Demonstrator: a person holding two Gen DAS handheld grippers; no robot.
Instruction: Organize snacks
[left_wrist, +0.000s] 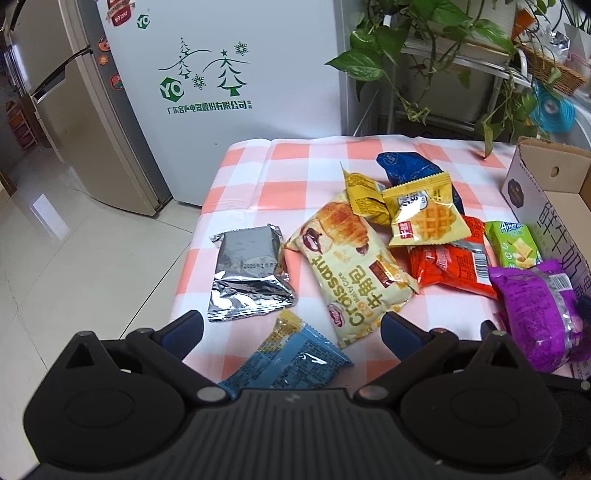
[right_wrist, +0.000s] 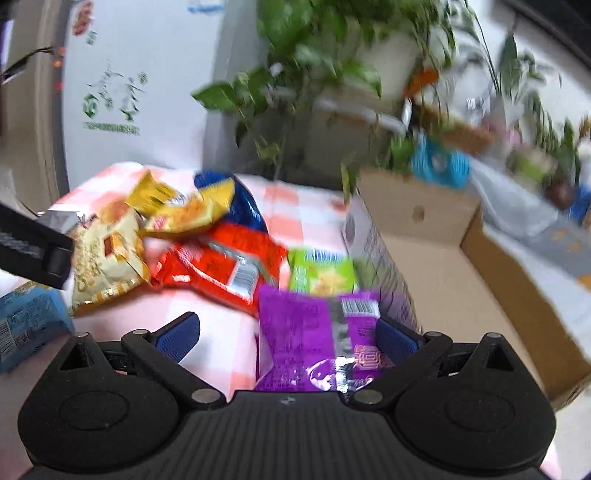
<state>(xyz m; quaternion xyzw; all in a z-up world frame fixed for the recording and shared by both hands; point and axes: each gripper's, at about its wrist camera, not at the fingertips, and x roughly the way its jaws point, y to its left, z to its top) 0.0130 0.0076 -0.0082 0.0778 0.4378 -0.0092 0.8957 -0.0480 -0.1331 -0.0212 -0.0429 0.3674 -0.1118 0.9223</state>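
Note:
Snack packets lie on a pink checked cloth (left_wrist: 240, 184). My left gripper (left_wrist: 291, 332) is open above a blue packet (left_wrist: 291, 358), with a silver foil packet (left_wrist: 247, 273) and a croissant packet (left_wrist: 351, 266) just ahead. Waffle packets (left_wrist: 424, 214), a red packet (left_wrist: 450, 266), a green packet (left_wrist: 513, 243) and a purple packet (left_wrist: 539, 310) lie to the right. My right gripper (right_wrist: 288, 339) is open, its jaws wide, with the purple packet (right_wrist: 314, 332) lying between them beside the open cardboard box (right_wrist: 443, 266). The right wrist view is blurred.
A white freezer (left_wrist: 221, 74) and a steel fridge (left_wrist: 66, 92) stand behind the table to the left. Potted plants (left_wrist: 443, 37) on a rack hang over the back edge. The table's left edge drops to a tiled floor (left_wrist: 74, 258).

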